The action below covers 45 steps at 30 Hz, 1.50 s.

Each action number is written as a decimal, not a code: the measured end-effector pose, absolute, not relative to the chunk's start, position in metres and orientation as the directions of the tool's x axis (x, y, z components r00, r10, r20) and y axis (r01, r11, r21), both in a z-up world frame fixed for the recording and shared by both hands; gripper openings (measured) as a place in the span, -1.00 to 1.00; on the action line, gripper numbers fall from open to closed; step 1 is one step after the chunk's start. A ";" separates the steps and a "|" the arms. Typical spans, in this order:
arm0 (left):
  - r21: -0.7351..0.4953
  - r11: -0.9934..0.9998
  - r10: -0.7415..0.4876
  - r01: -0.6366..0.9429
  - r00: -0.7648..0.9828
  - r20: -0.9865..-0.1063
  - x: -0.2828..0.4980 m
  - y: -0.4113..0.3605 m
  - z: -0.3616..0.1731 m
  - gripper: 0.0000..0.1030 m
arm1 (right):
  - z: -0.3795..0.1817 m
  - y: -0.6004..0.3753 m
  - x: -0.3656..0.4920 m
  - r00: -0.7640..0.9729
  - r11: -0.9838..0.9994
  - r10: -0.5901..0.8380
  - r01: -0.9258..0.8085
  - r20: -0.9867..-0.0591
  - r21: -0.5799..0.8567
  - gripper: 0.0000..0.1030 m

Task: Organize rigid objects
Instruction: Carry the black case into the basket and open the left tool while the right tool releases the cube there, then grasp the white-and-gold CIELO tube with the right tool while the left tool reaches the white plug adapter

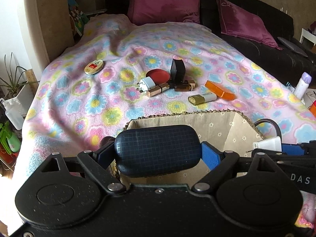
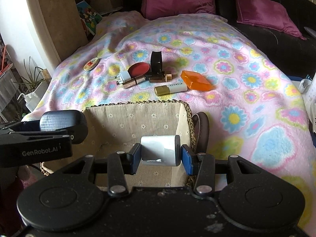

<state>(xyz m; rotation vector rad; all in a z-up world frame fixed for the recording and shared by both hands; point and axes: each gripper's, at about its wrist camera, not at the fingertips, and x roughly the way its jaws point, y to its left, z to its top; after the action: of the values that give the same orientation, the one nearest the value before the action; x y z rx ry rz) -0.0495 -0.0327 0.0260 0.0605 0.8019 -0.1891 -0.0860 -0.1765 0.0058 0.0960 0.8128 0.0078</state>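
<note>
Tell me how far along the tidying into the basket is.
Done: nothing shows in the visible part of the basket yet. In hand: the left gripper holds a dark case over it, and the right gripper holds a white cylinder over it. Left: the round tin, plug, red disc, gold tubes, orange box and others on the blanket.

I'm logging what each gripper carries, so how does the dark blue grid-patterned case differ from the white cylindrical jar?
The dark blue grid-patterned case is a long rounded capsule; the white cylindrical jar is short and drum-shaped. The case spreads the left gripper wide, while the jar fits in the narrower right gripper. The case is dark and textured, the jar plain and glossy. Both are clamped end to end over the fabric-lined basket.
</note>
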 end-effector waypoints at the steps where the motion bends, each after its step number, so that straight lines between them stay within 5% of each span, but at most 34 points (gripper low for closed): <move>1: -0.016 0.981 -0.145 0.193 0.678 -0.721 -0.049 -0.033 0.026 0.67 | 0.006 -0.177 -0.086 0.687 0.996 0.044 0.030 -0.725 0.089 -0.17; 20: -0.015 0.982 -0.139 0.190 0.656 -0.742 -0.046 -0.034 0.023 0.68 | 0.003 -0.177 -0.083 0.677 0.995 0.056 0.022 -0.734 0.096 -0.15; 23: -0.016 0.980 -0.145 0.197 0.666 -0.732 -0.048 -0.034 0.025 0.70 | 0.005 -0.178 -0.085 0.691 0.996 0.044 0.029 -0.722 0.088 0.07; 45: 0.029 0.979 -0.117 0.204 0.667 -0.736 -0.049 -0.040 0.025 0.75 | 0.003 -0.178 -0.083 0.682 0.996 0.041 0.031 -0.730 0.085 0.09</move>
<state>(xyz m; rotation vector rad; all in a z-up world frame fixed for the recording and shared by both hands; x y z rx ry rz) -0.0485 -0.0400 0.0254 0.1124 0.8210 -0.1813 -0.0834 -0.1781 0.0033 0.0937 0.8204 0.0054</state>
